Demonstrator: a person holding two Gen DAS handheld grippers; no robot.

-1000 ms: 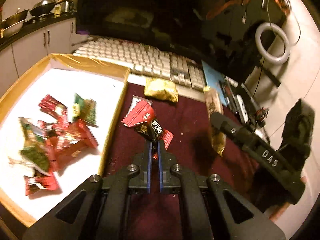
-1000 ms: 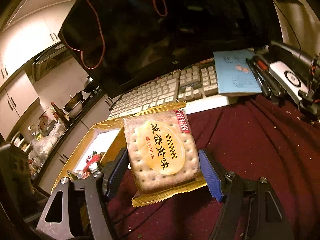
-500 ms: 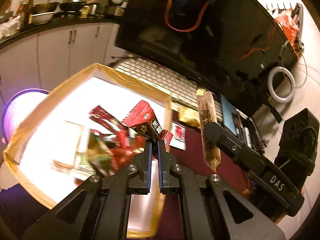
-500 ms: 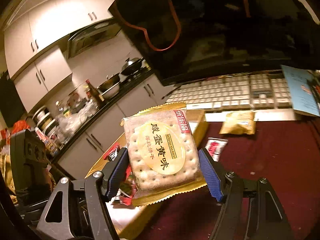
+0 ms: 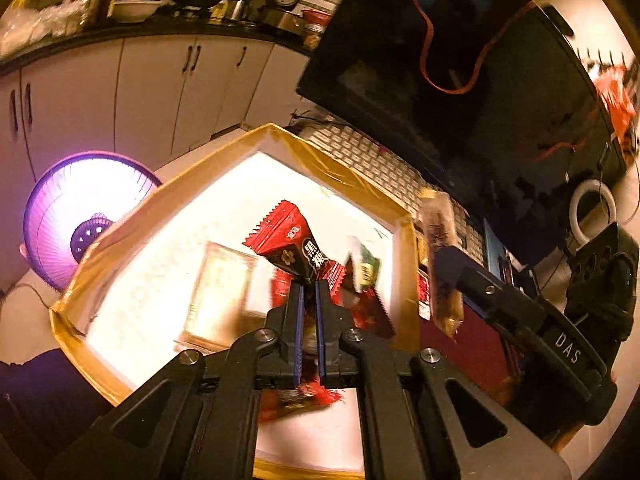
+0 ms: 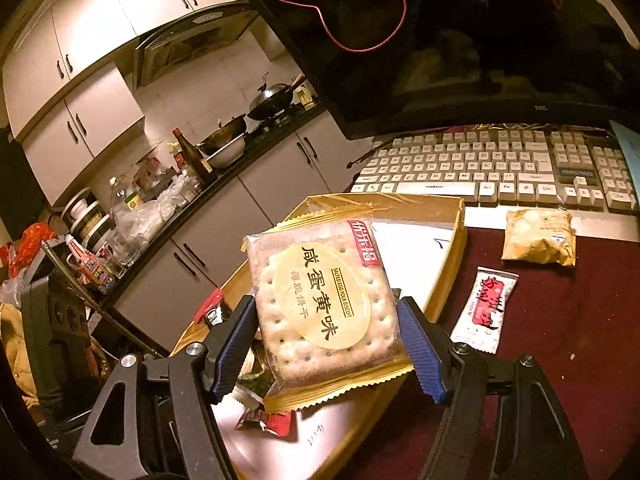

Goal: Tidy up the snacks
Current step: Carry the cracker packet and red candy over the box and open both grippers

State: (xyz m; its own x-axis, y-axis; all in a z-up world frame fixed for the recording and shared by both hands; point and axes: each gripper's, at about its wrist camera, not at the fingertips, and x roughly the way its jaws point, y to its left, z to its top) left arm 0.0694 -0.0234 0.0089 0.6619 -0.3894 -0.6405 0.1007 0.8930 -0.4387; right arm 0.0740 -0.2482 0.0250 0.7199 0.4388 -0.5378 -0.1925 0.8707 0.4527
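My left gripper (image 5: 307,286) is shut on a red and black candy packet (image 5: 294,242) and holds it above the white tray with a gold rim (image 5: 332,168). Several red and green snack packets (image 5: 362,276) lie in the tray, blurred. My right gripper (image 6: 326,316) is shut on a square egg yolk biscuit packet (image 6: 320,308), held over the tray's right edge (image 6: 456,232). The right gripper with its biscuit (image 5: 442,264) also shows in the left wrist view. On the maroon cloth lie a yellow packet (image 6: 540,236) and a white and red packet (image 6: 486,304).
A white keyboard (image 6: 500,164) and a black monitor (image 6: 460,40) stand behind the tray. A purple fan heater (image 5: 84,216) is on the floor to the left. Kitchen cabinets and a cluttered counter (image 6: 160,200) lie beyond the table edge.
Both grippers have moved left with their packets, from over the maroon cloth to over the tray. Neither has let go.
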